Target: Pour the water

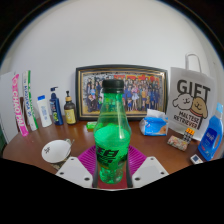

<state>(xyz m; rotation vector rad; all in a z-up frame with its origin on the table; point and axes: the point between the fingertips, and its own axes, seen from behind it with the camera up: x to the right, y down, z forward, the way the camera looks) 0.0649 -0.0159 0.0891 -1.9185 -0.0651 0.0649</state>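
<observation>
The jaws (111,168) are set about a green plastic bottle (111,135) with a dark cap, their magenta pads (91,158) showing at either side of its base; they seem to pinch it, though contact is hard to confirm. The bottle stands upright on the brown bench (30,150). To its left lies a small white dish (56,150), with tubes and small bottles (42,108) behind. Beyond stands a framed group photograph (124,90); to the right are a white gift bag (190,102), a blue box (154,124) and a blue bottle (210,136).

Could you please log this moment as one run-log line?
gripper: shut on green bottle | bottle: upright, capped | beyond: white dish, framed photo
</observation>
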